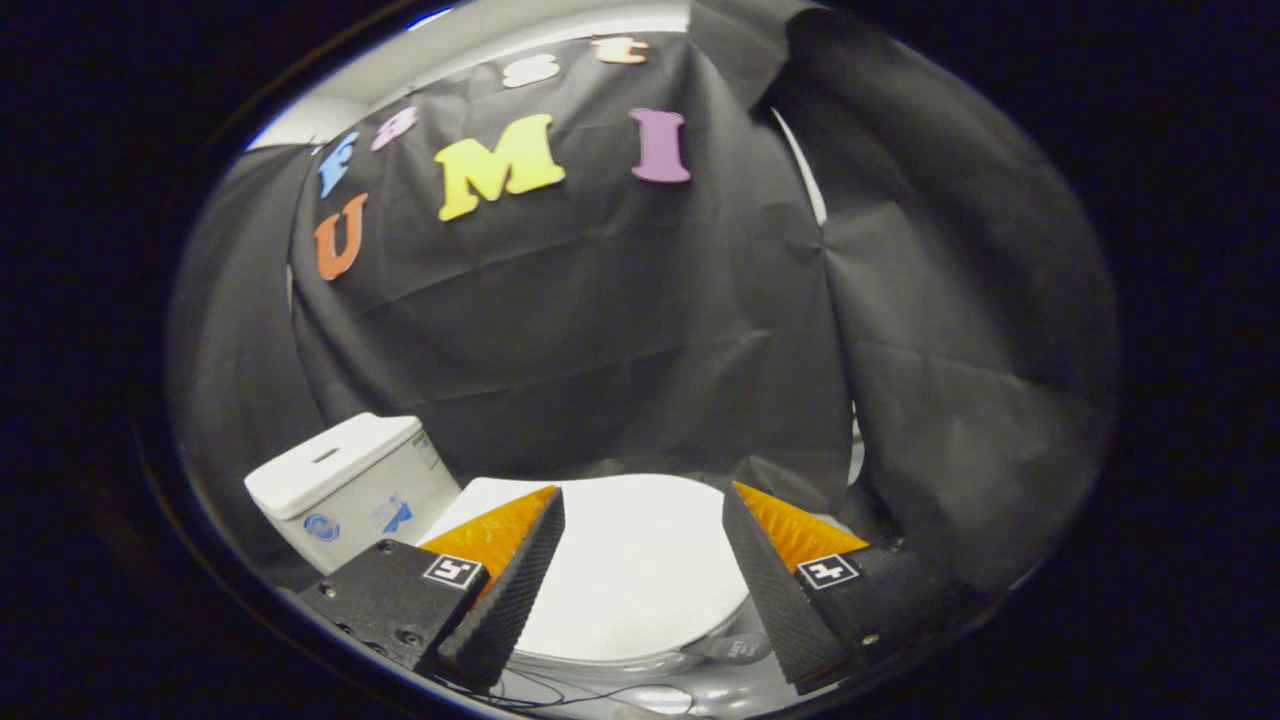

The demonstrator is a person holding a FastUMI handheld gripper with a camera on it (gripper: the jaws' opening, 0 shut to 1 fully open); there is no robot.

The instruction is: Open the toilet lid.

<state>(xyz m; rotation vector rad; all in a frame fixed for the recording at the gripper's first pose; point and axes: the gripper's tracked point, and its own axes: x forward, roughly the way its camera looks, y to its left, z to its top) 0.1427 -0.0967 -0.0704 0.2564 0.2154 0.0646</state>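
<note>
gripper view: one closed toilet lid (630, 570), one tank (345, 485), jaws wide apart, empty.

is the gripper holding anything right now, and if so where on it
Nothing is held. The hand-held gripper is open, its fingers spread wide apart above the closed toilet lid, not pressing on it.

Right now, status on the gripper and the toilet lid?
Gripper open, fingers spread above lid. Toilet lid down, closed. Tank beside it; nothing blocking the lid.
</note>
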